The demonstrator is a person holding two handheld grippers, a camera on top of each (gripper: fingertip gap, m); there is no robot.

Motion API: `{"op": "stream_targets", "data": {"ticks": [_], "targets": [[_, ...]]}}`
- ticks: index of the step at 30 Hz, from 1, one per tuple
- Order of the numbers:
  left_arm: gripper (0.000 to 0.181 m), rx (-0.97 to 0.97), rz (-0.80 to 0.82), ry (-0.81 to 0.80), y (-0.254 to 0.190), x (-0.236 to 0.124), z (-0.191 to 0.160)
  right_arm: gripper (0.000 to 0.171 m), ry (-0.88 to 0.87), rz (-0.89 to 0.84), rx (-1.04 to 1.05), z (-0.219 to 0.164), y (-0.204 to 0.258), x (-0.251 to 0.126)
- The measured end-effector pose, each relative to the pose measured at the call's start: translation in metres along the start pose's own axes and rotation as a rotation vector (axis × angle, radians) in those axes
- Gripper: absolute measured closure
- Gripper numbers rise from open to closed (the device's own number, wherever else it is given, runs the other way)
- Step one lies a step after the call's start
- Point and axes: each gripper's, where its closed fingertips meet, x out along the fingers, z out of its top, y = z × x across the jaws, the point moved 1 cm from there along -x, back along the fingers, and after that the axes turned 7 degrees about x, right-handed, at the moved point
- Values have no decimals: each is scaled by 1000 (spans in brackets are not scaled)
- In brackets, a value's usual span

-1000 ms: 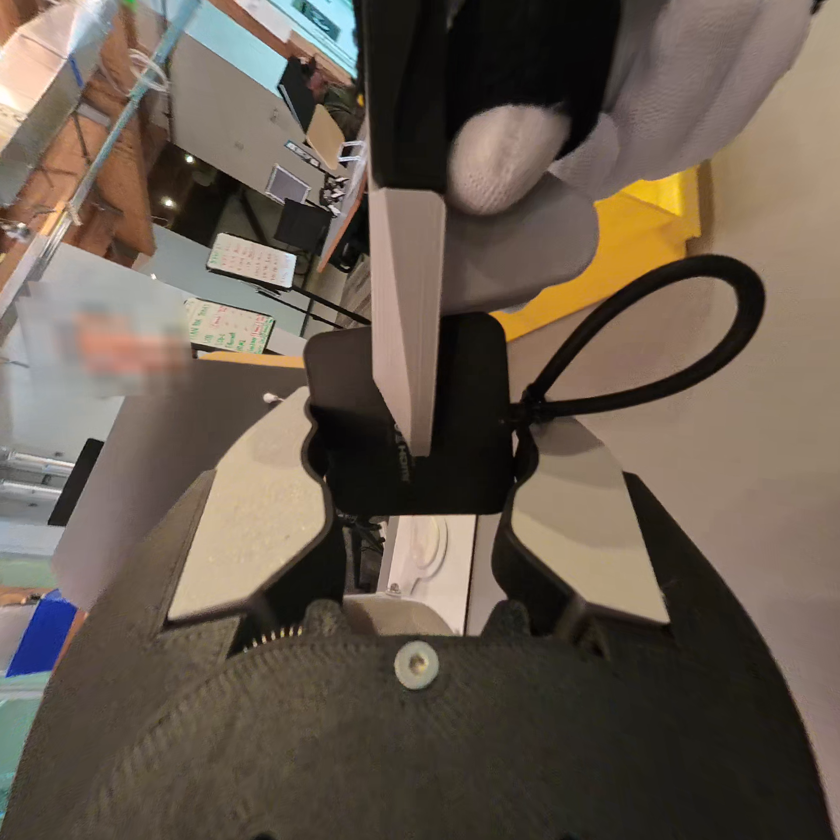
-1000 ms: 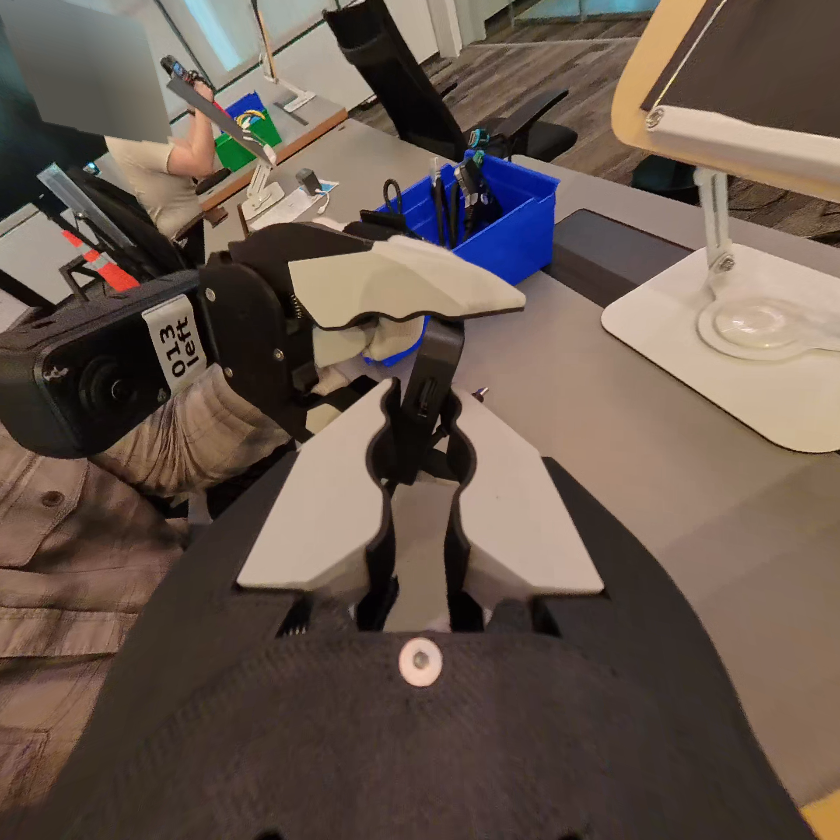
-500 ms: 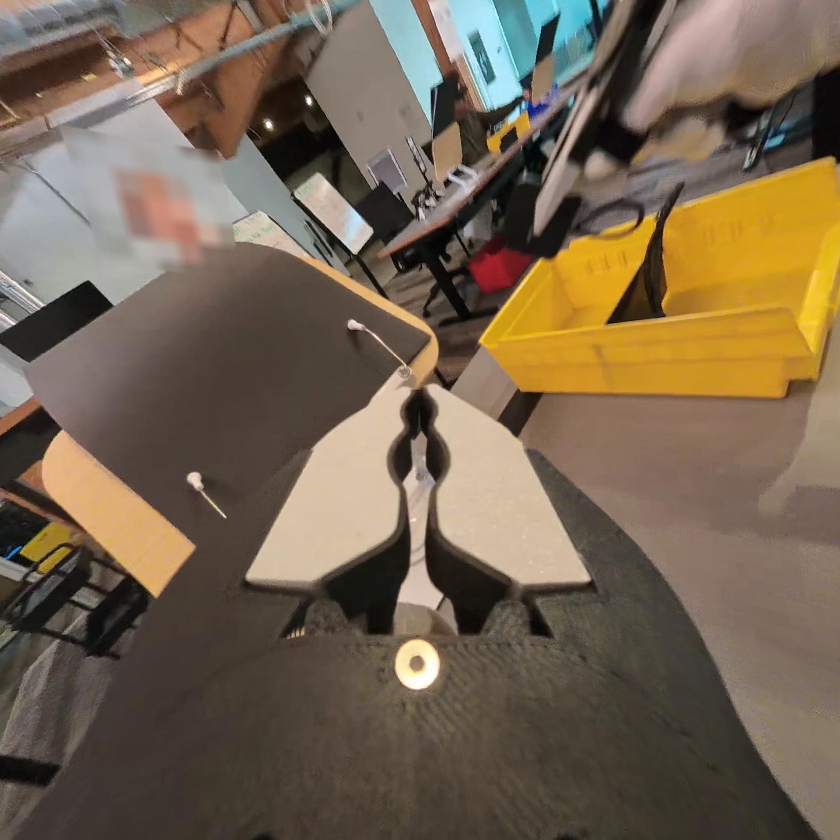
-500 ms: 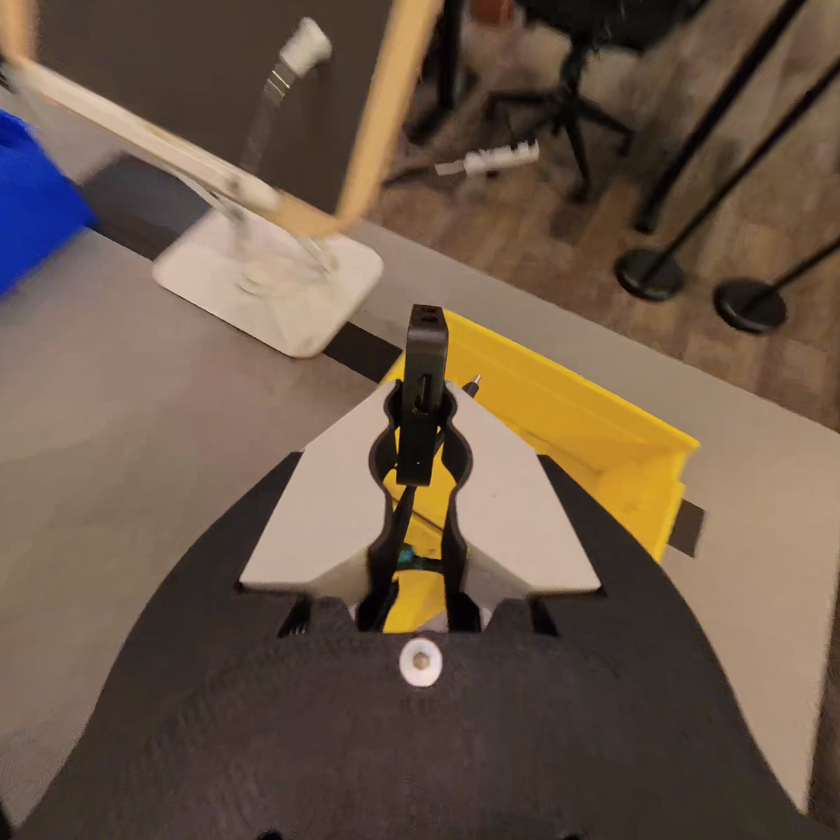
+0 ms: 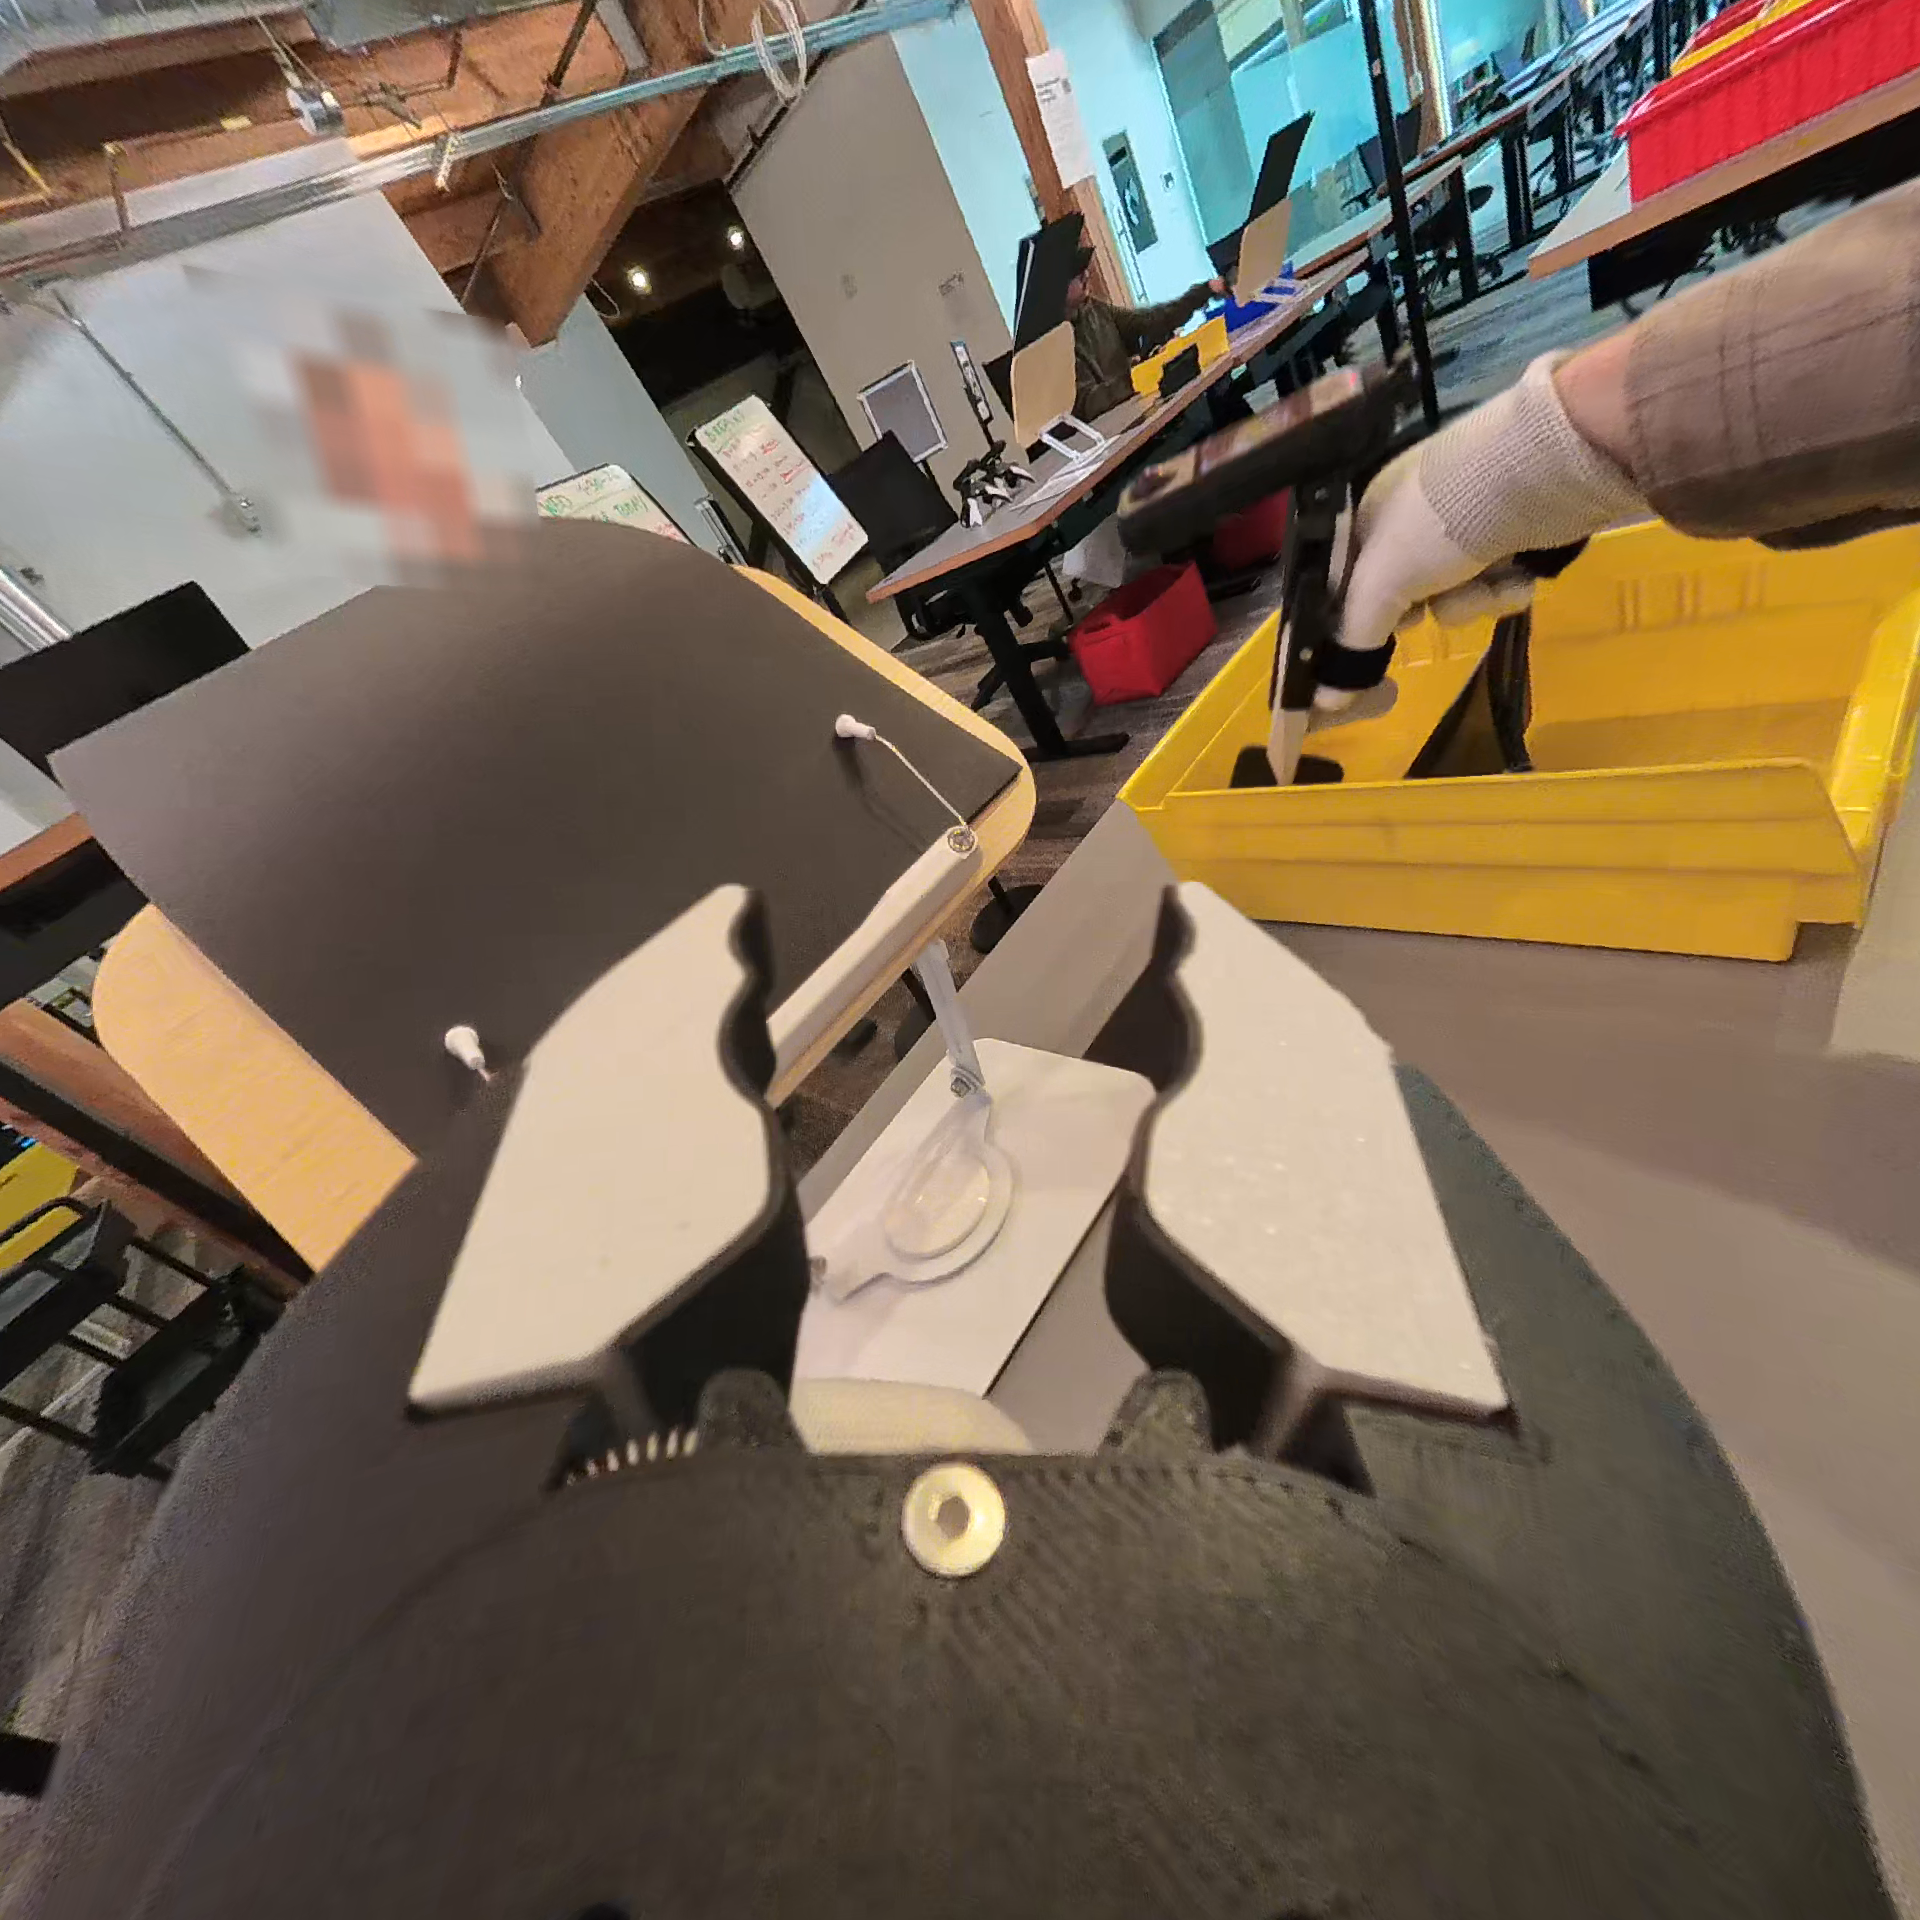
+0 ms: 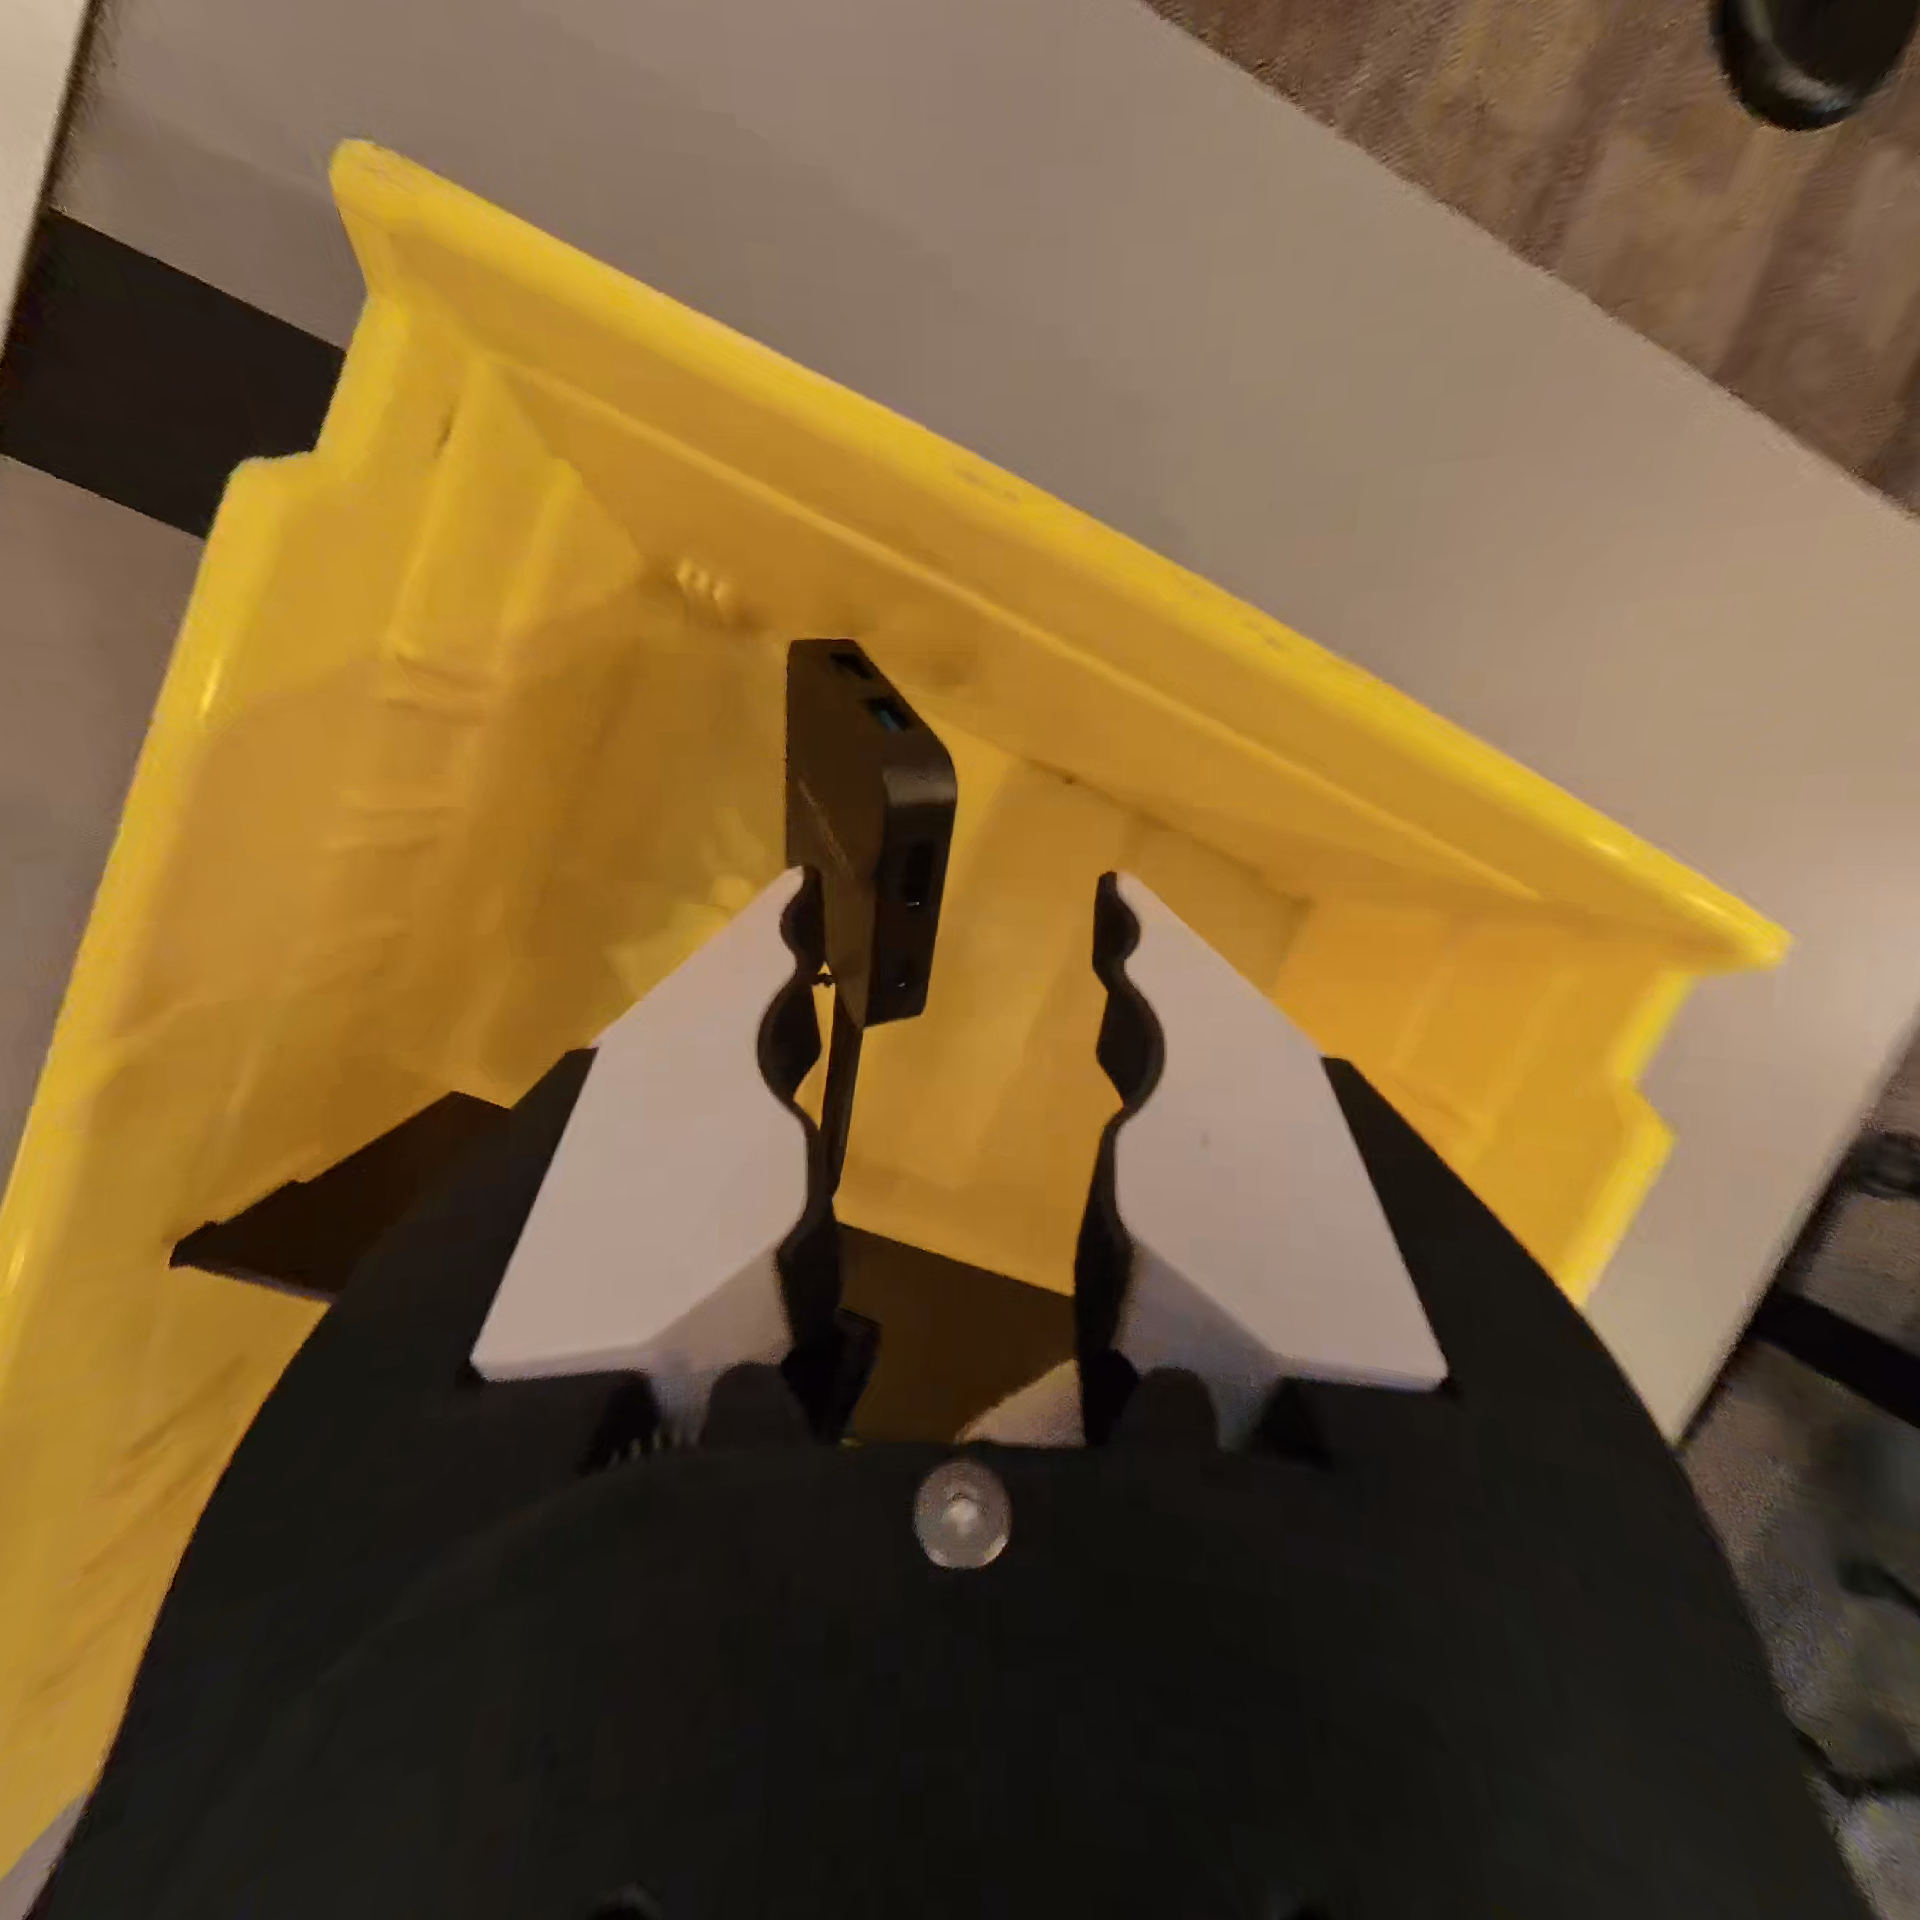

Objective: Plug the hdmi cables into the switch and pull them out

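Observation:
The black switch (image 6: 868, 821) stands on edge inside the yellow bin (image 6: 1143, 665), near its far wall. Its short black cable (image 6: 842, 1091) hangs down along my left-hand finger. My right gripper (image 6: 951, 883) is open around the switch, which rests against one finger only. In the left wrist view, my right gripper (image 5: 1294, 727) is held by a gloved hand and points down into the yellow bin (image 5: 1507, 852), with the switch (image 5: 1252, 771) at its tip. My left gripper (image 5: 961, 914) is open and empty above the grey table, well left of the bin.
A black board on a stand with a white base (image 5: 1039, 1195) stands just beyond my left gripper. A black divider (image 5: 1496, 707) stands in the bin. The grey table (image 5: 1610, 1091) runs to the right. Other desks, chairs and red bins are far behind. Left tips to right tips: about 40 cm.
My left gripper let go of the switch, drew away and has now opened. My right gripper carried the switch into the yellow bin and opened.

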Motion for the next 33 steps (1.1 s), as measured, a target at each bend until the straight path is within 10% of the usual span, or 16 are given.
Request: {"op": "stream_targets", "data": {"ticks": [6,15,22,33], "targets": [[87,-42,-13,-1,-4,5,4,135,-314,-126,-116,47,23,-102],[181,4,52,-30,-6,4,17,145,-947,287,-325,77,248,-293],[177,-13,69,-35,1,0,15,147,-1106,367,-347,55,309,-298],[136,-21,92,-36,-2,7,17,151,-1137,324,-316,49,284,-279]]}}
